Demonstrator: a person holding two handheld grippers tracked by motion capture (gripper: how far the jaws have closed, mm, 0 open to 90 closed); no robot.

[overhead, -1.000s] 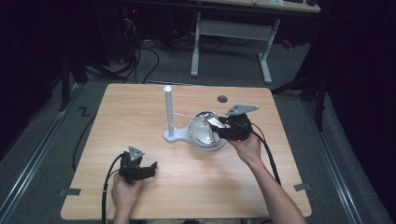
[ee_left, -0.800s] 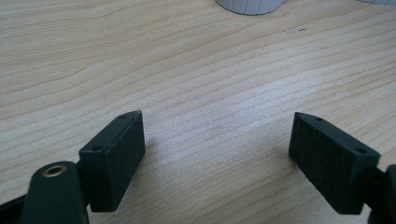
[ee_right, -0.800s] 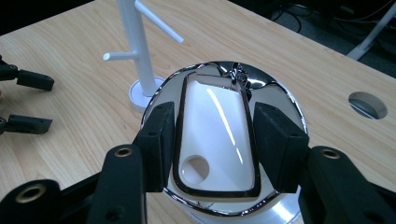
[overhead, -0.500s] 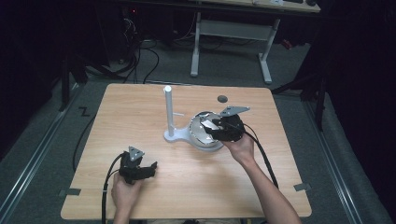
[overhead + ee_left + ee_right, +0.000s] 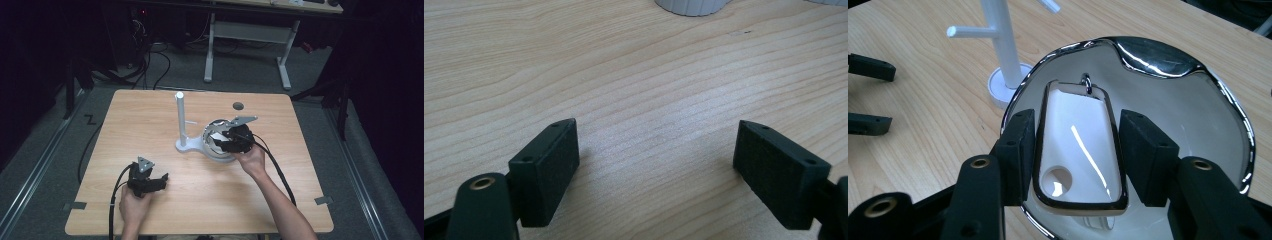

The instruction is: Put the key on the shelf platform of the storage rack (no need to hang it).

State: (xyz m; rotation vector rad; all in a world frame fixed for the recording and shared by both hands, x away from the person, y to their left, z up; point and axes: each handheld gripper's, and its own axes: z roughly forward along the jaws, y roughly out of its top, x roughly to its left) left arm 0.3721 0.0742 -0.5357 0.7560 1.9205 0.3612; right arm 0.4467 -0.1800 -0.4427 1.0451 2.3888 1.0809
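right gripper [image 5: 1075, 150] is sitting inside the bowl [image 5: 1158, 55], jaws straddling the tag [image 5: 1075, 145] lengthwise, not quite pinching. left gripper [image 5: 656, 160] is idling spread, well away from the bowl.

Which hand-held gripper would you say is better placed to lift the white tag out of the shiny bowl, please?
The right hand-held gripper: its jaws already flank the white tag inside the shiny bowl, though slim gaps remain. The left hand-held gripper sits open over bare table, away from the bowl.
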